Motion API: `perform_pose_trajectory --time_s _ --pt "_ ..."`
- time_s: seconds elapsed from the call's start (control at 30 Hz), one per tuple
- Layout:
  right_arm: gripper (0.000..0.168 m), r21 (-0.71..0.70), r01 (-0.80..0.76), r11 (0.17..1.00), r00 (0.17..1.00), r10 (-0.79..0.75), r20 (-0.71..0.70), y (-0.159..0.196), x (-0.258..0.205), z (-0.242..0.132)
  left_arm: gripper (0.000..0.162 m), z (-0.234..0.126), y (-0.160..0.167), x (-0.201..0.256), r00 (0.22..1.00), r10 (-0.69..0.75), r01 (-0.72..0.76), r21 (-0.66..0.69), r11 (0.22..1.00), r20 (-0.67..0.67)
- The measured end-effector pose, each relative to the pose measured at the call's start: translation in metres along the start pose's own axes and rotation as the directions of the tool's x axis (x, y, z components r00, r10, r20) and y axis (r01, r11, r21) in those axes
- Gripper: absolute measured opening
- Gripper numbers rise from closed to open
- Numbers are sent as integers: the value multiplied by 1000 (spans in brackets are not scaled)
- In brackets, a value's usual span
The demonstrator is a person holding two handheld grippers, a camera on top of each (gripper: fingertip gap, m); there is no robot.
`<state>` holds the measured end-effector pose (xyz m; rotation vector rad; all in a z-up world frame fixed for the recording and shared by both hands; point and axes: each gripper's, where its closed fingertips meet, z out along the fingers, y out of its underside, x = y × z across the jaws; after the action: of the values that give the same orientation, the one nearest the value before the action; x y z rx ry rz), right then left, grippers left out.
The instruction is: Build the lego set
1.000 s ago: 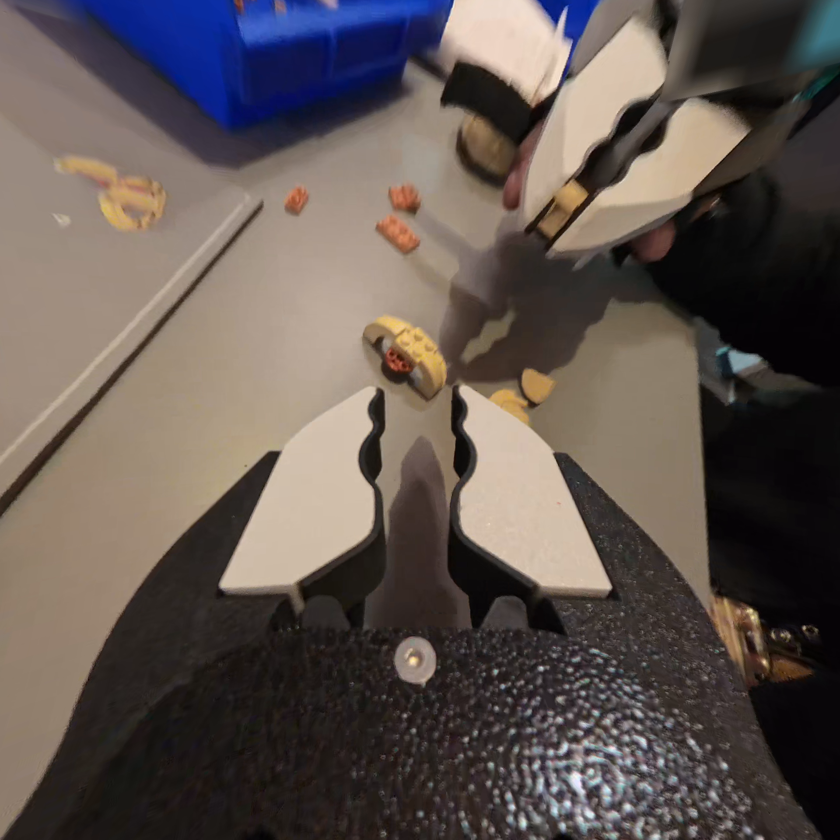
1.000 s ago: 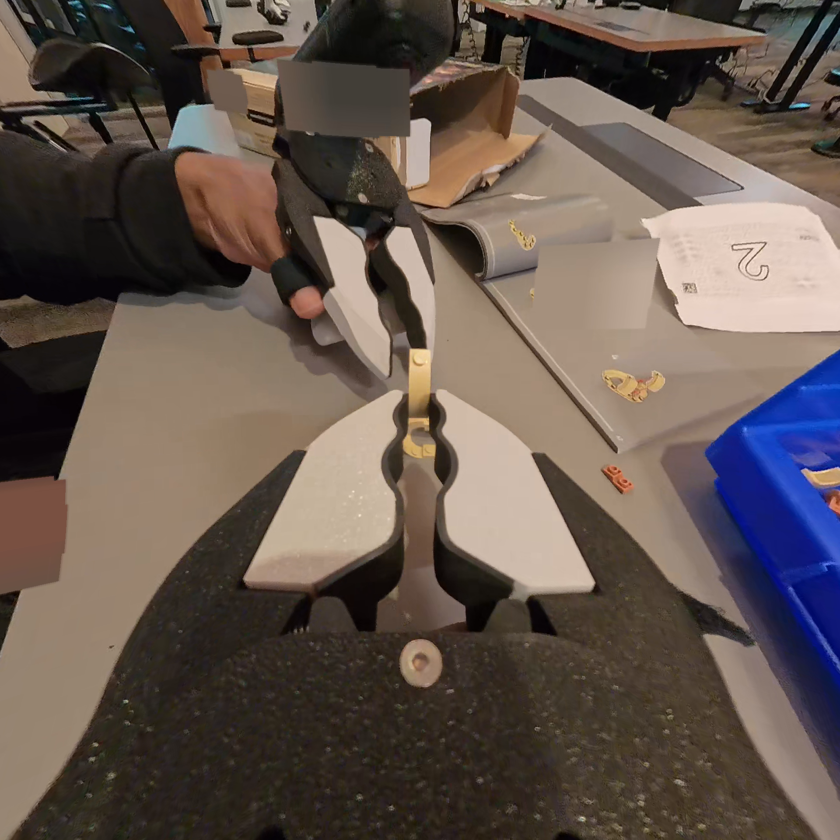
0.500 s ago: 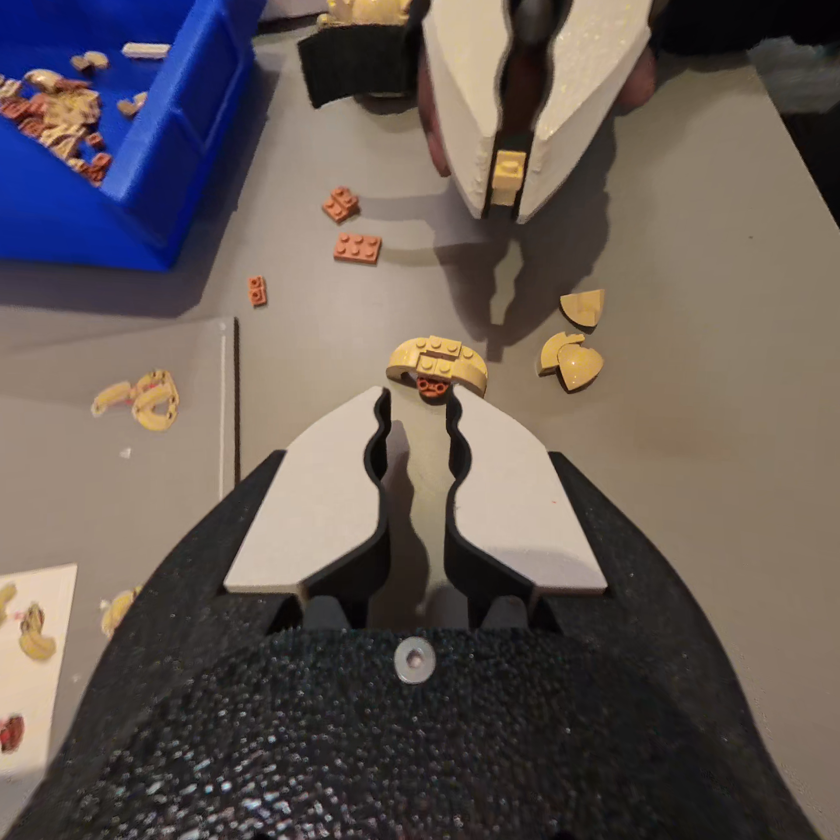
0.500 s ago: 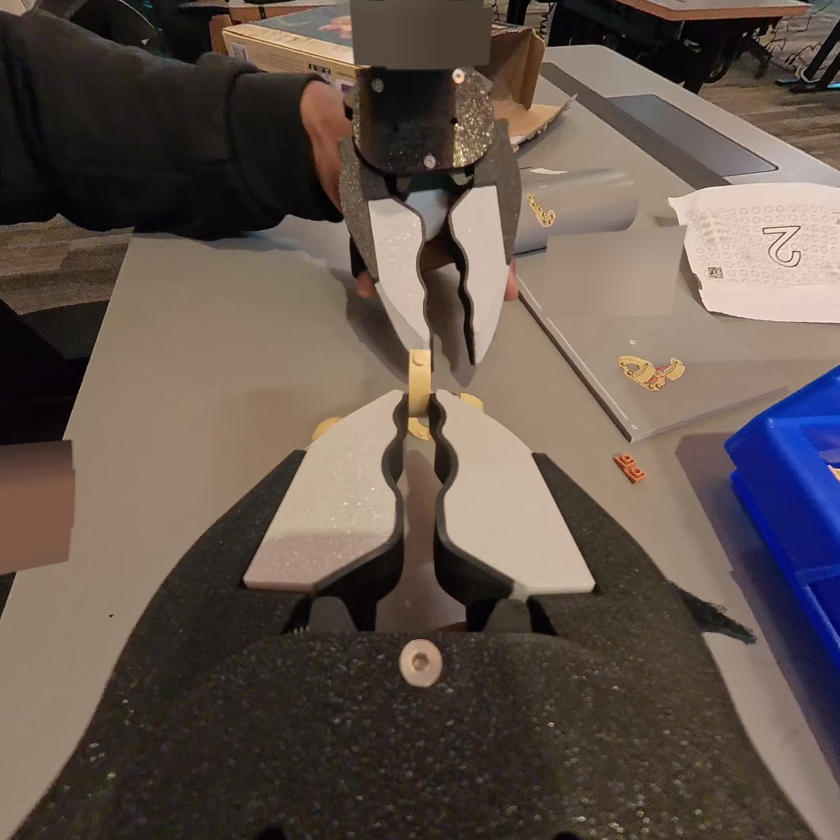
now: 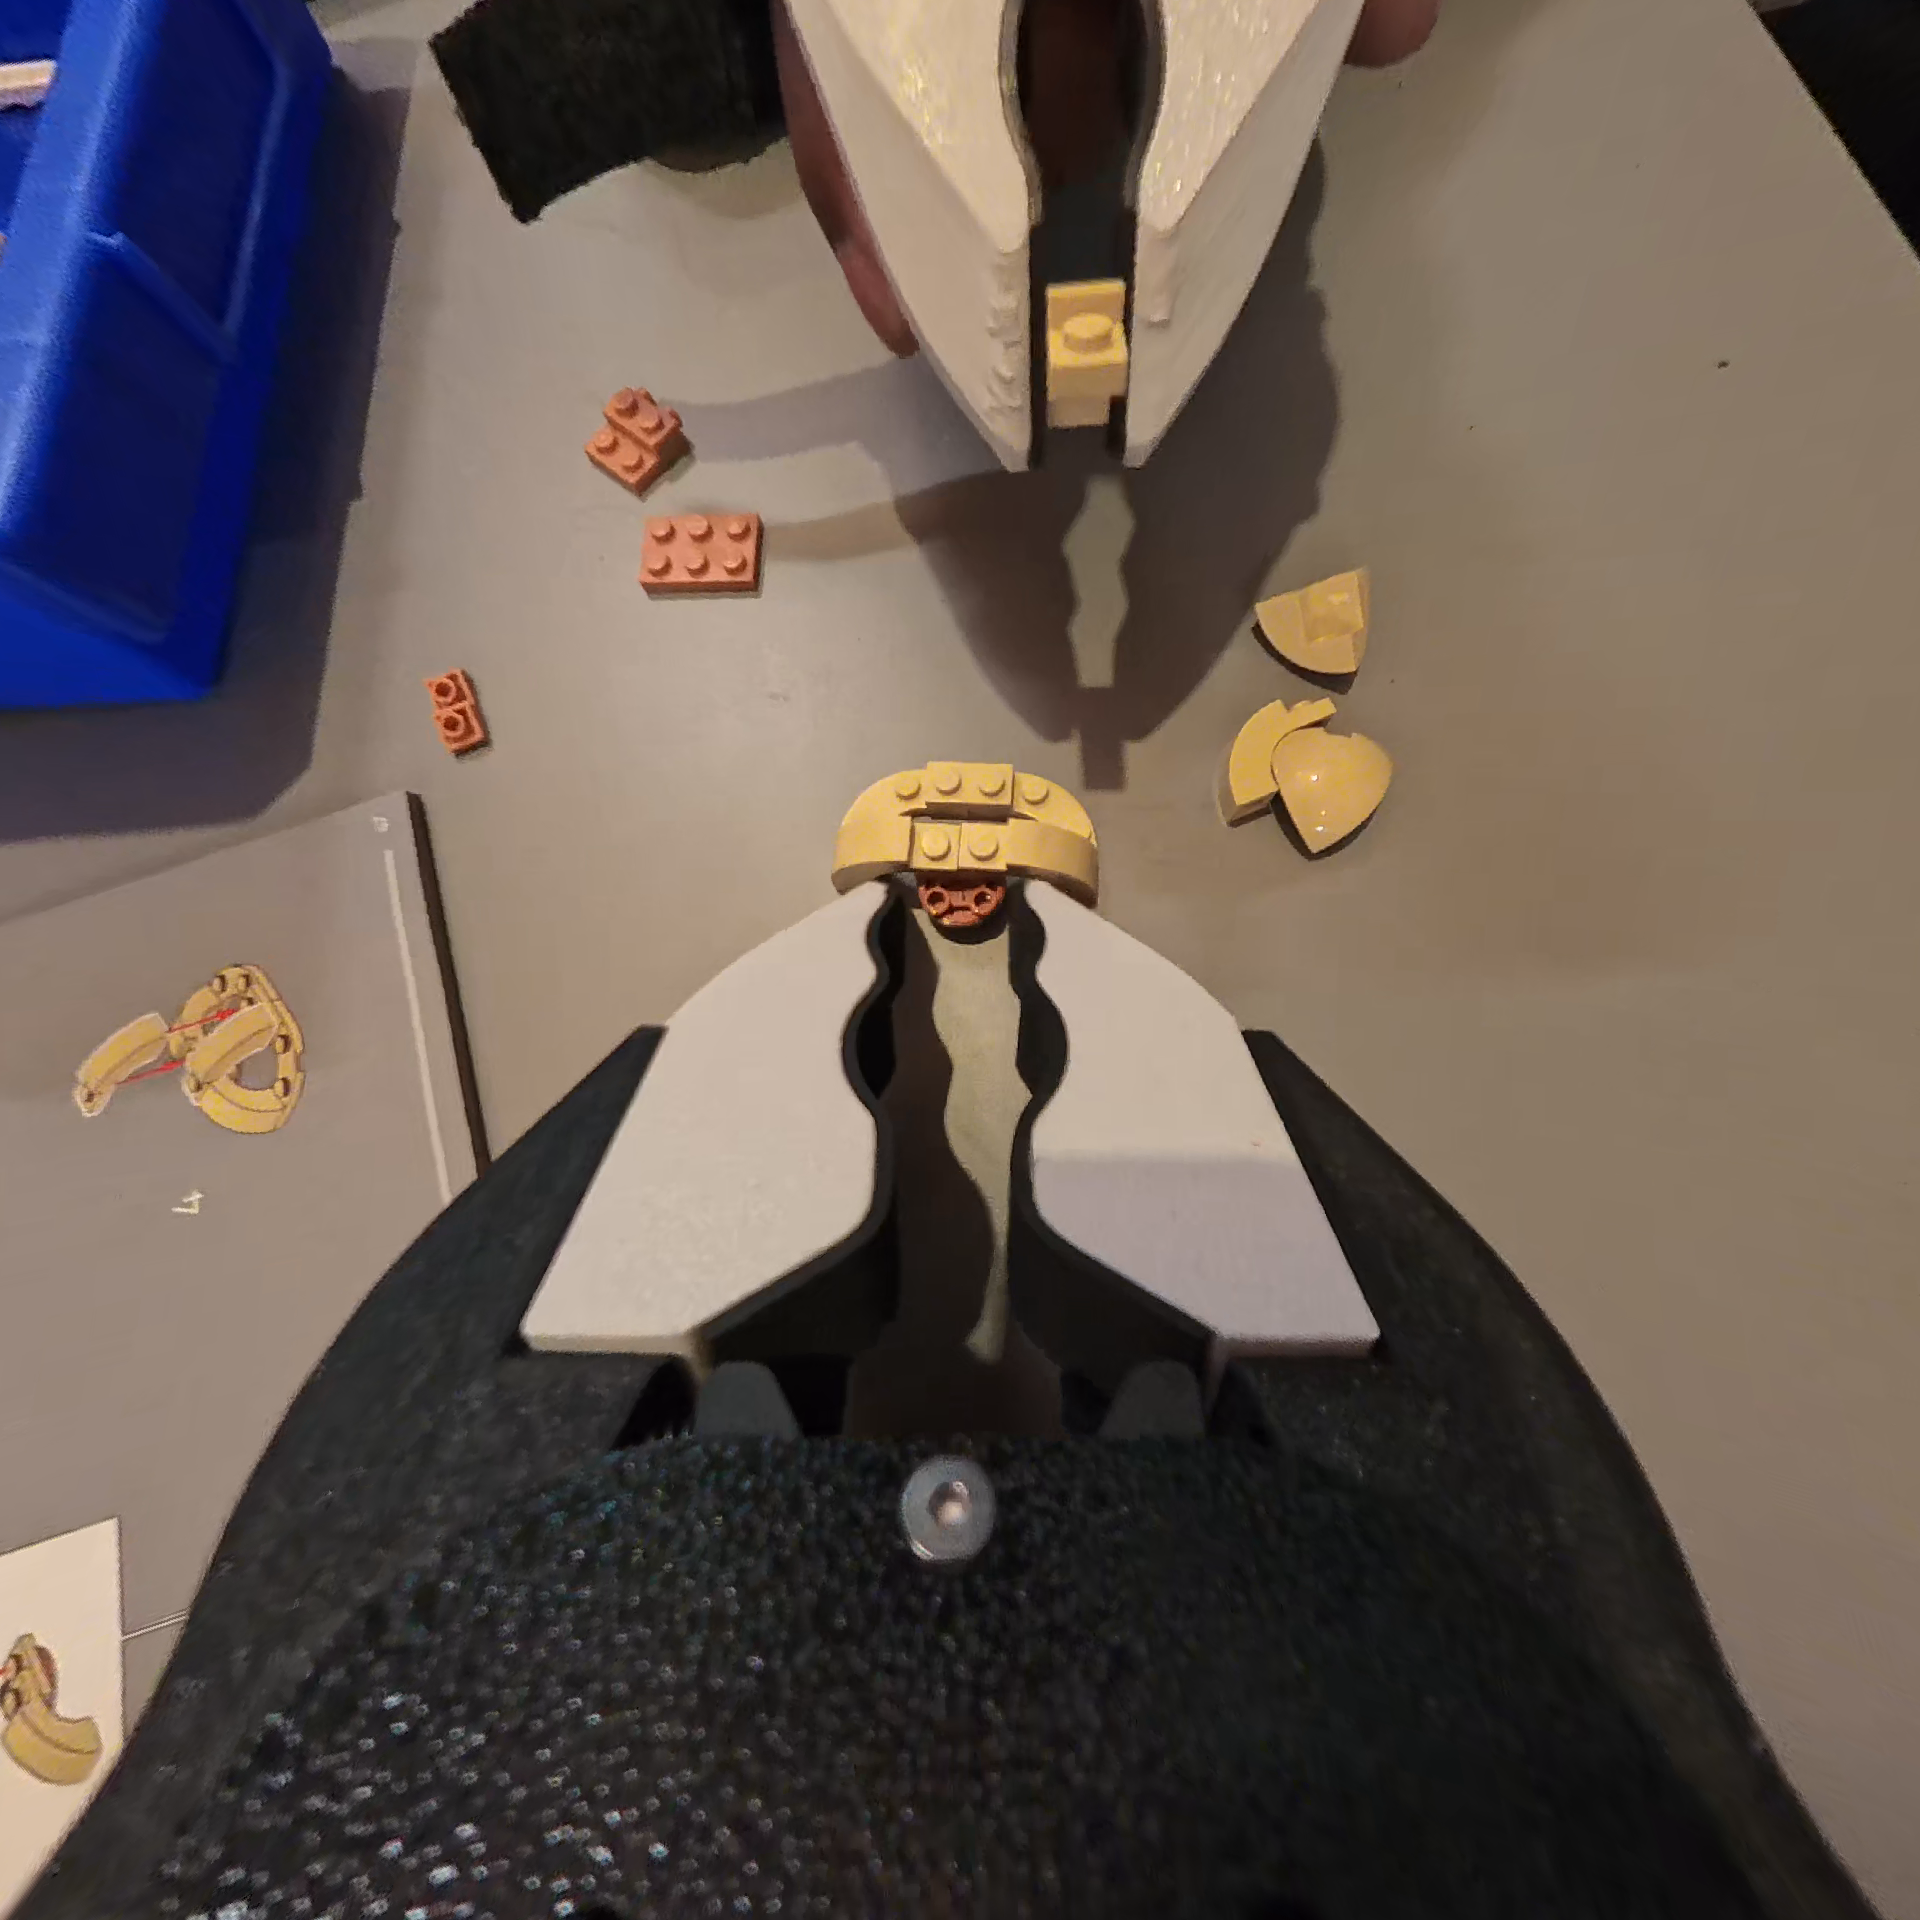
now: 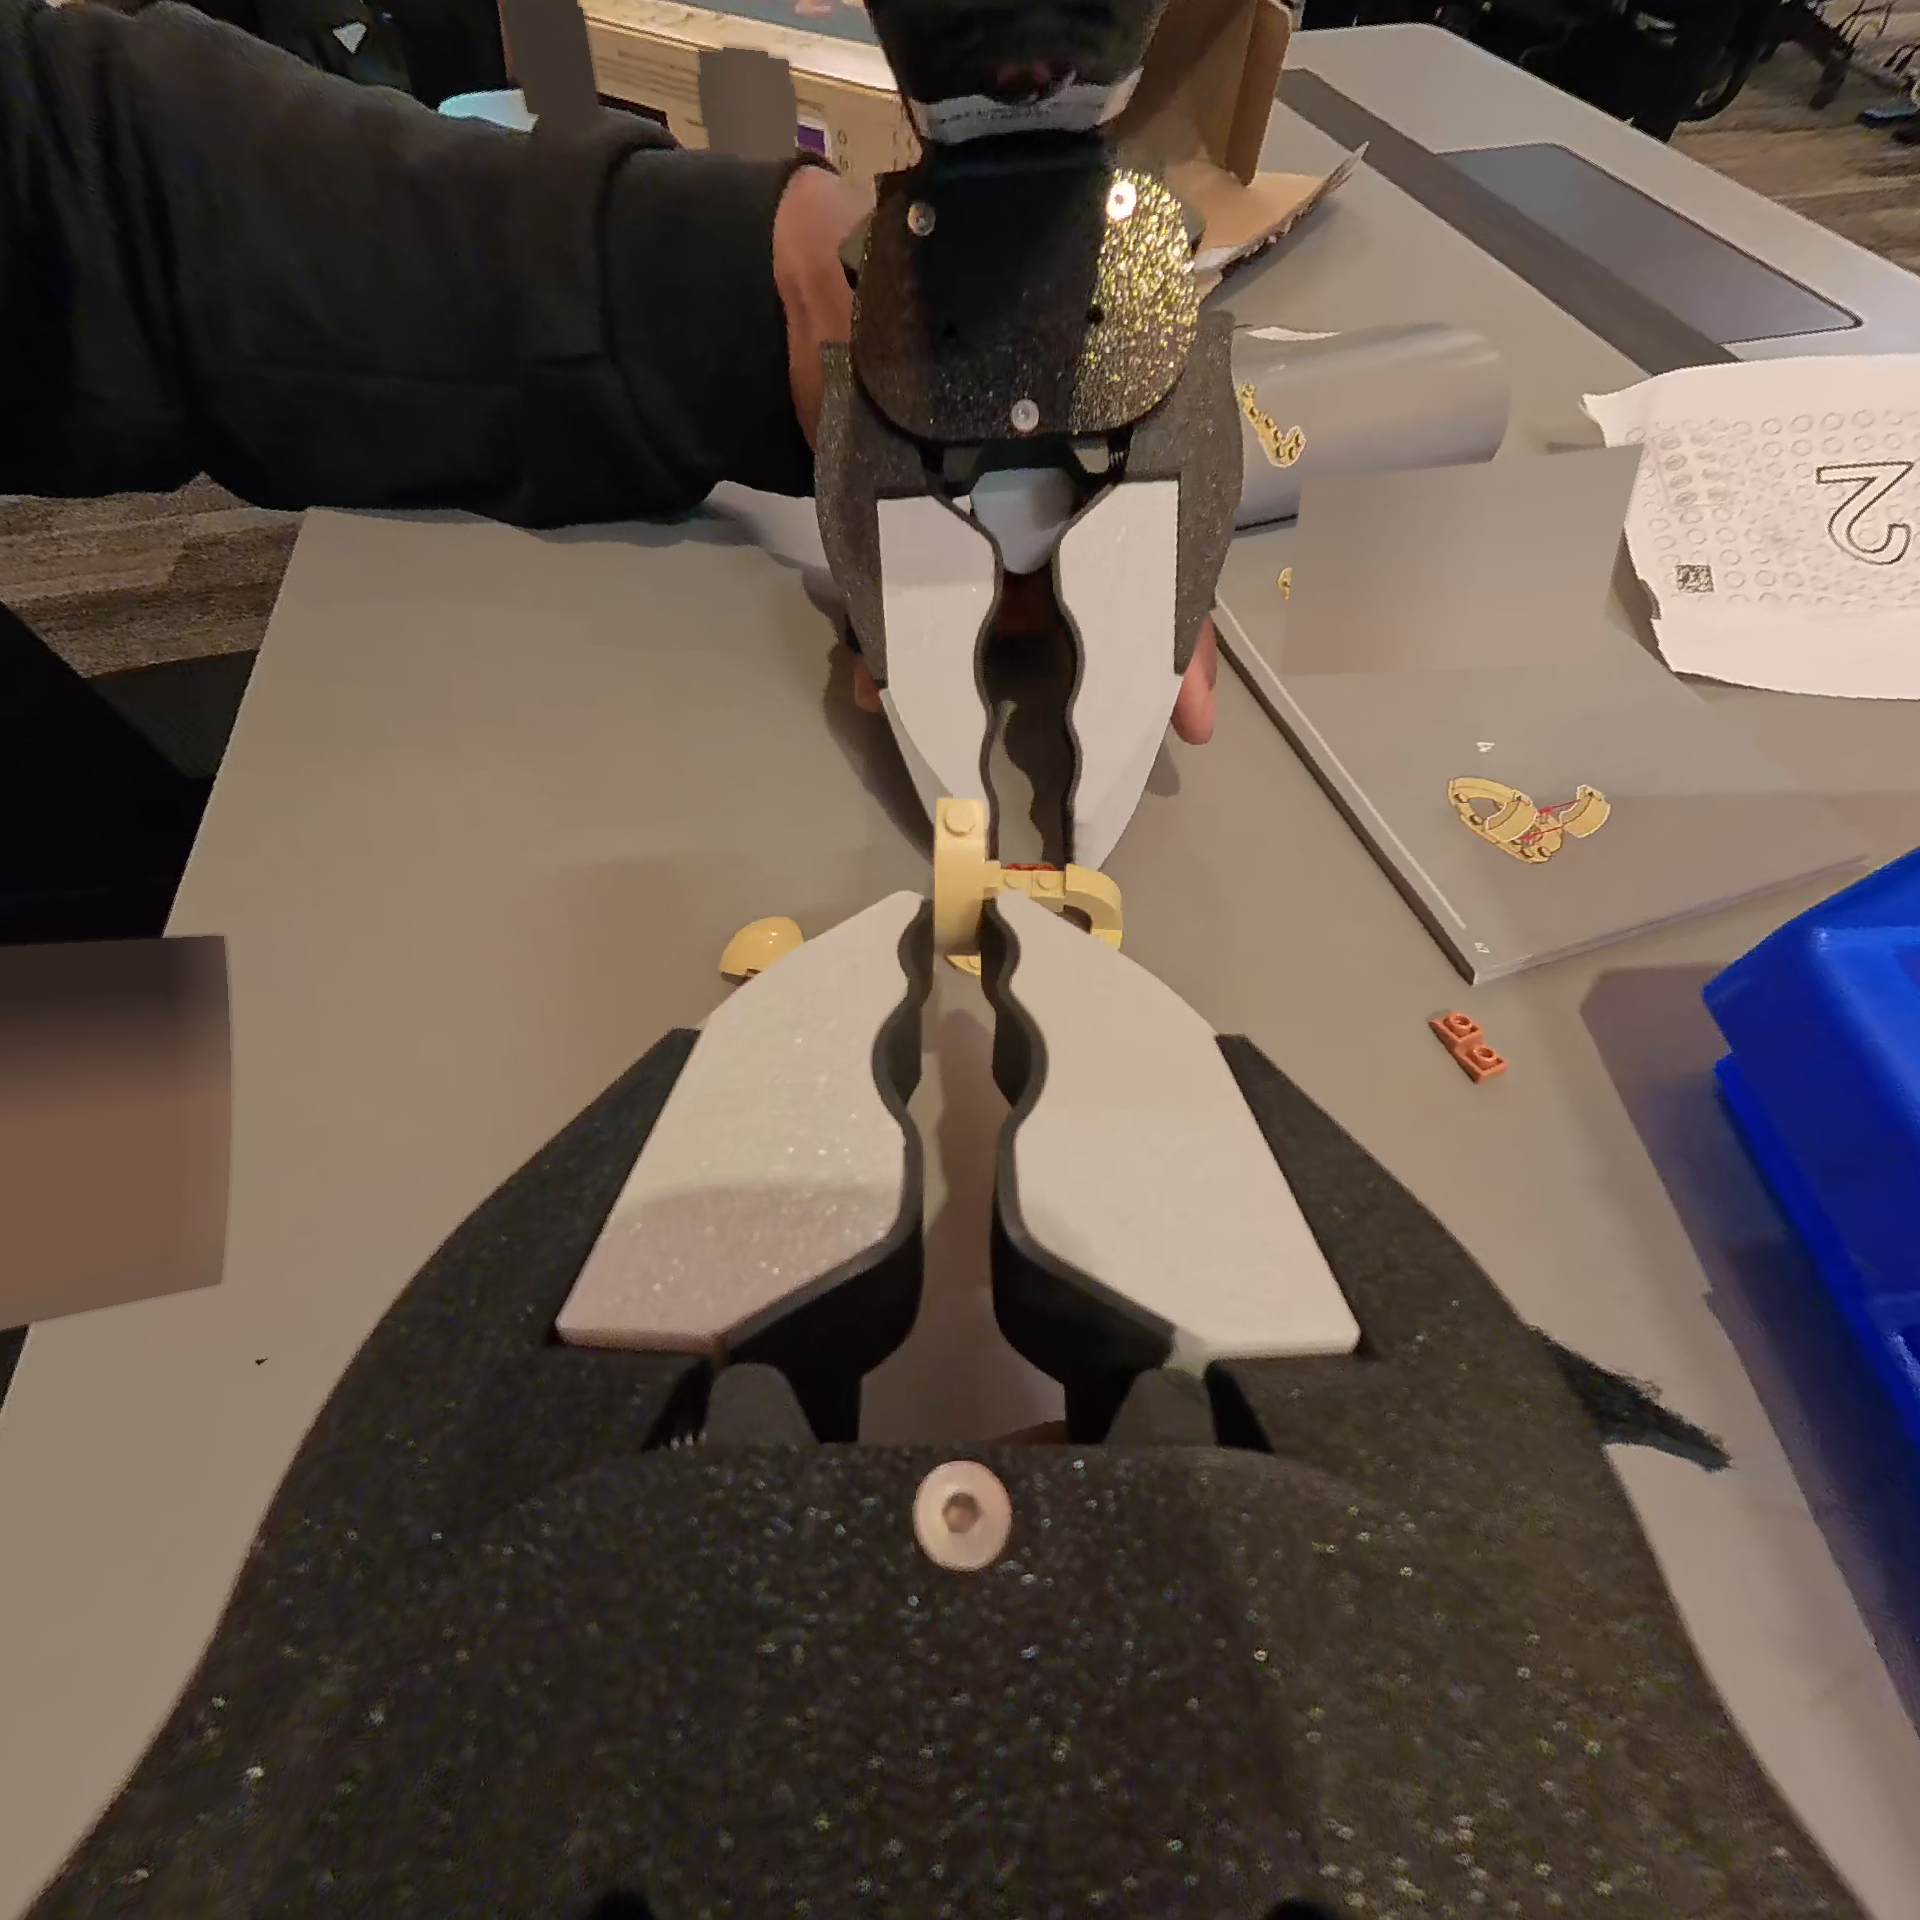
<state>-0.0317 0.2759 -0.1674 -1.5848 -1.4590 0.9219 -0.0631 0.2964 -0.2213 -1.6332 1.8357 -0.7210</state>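
A tan arched lego assembly (image 5: 966, 831) with a small brown round piece (image 5: 958, 899) under it lies on the grey table (image 5: 1558, 1039). My left gripper (image 5: 961, 914) is open, its tips just short of the assembly on either side of the brown piece. My right gripper (image 6: 956, 920) is shut on a narrow tan piece (image 6: 956, 862) held upright, just above and in front of the assembly (image 6: 1075, 894). In the left wrist view the right gripper (image 5: 1081, 436) faces mine with the tan piece (image 5: 1086, 353) between its fingers. In the right wrist view the left gripper (image 6: 1023, 831) points down behind the assembly.
Loose brown bricks (image 5: 701, 551) (image 5: 636, 436) (image 5: 457, 712) lie to the left, tan dome pieces (image 5: 1314, 623) (image 5: 1309, 779) to the right. A blue parts bin (image 5: 125, 364), an open instruction booklet (image 5: 208, 1039) (image 6: 1507, 810), a paper sheet (image 6: 1766, 540) and a cardboard box (image 6: 1247, 114) surround the work spot. The left gripper's tips are roughly 7 cm from the right gripper's.
My left gripper swung round to face the assembly squarely and closed in on it. My right gripper came nearer with the tan piece still in it.
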Motion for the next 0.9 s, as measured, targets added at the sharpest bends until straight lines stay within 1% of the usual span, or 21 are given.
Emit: perform_pose_trajectory --time_s 0.03,0.17,0.3,0.43,0.6,0.73,0.9 --pt "8 -5 2 1000 1000 -2 -2 1 0 0 16 0 0 0 1000 3 -3 0 1000 -7" --pt "8 -36 27 999 999 -28 -24 5 2 2 15 0 -3 1 1000 19 -19 15 1000 3" --pt "8 -83 77 994 995 -82 -52 11 4 5 14 -7 -13 4 1000 -5 3 100 995 18" --pt "7 -80 143 986 986 -149 -73 4 0 5 14 -12 -23 14 999 -38 32 159 987 37" --pt "8 -94 188 978 978 -195 -71 -5 -8 6 14 -16 -32 27 996 -15 -2 174 985 94" --pt "8 -146 214 966 972 -225 -62 -3 -12 9 14 -18 -41 34 993 5 -27 186 982 120" --pt "8 -212 239 948 964 -257 -65 2 -11 9 14 -17 -41 37 992 7 -29 178 984 126"
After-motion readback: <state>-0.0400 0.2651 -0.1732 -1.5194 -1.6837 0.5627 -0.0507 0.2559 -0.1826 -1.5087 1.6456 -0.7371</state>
